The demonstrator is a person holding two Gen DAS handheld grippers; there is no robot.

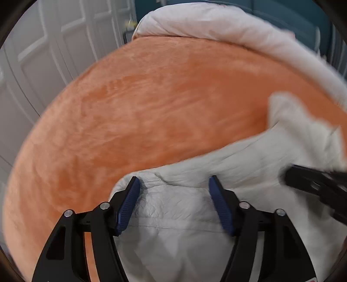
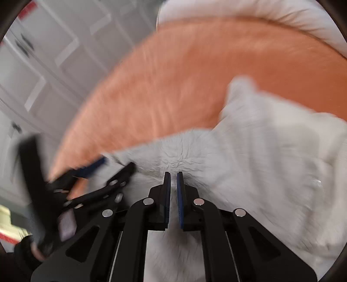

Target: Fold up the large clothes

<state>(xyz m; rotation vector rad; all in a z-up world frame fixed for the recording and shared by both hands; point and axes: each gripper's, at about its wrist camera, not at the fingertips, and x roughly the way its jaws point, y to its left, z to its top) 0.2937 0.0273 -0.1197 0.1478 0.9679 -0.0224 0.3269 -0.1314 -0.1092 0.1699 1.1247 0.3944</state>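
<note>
A pale grey-white garment (image 1: 238,160) lies crumpled on an orange plush bedspread (image 1: 151,97). My left gripper (image 1: 174,184) is open, its blue pads either side of a puckered fold of the garment, just above it. My right gripper (image 2: 173,175) is nearly shut with garment fabric (image 2: 271,151) bunched at its tips; whether the cloth is pinched is unclear. In the left wrist view the right gripper's black frame (image 1: 314,184) shows at the right edge. In the right wrist view the left gripper (image 2: 104,171) is blurred at the left, open.
A white duvet or pillow (image 1: 216,23) is rolled along the far side of the bedspread (image 2: 195,76). White panelled closet doors (image 1: 54,43) stand to the left beyond the bed edge. A teal wall (image 1: 292,15) is behind.
</note>
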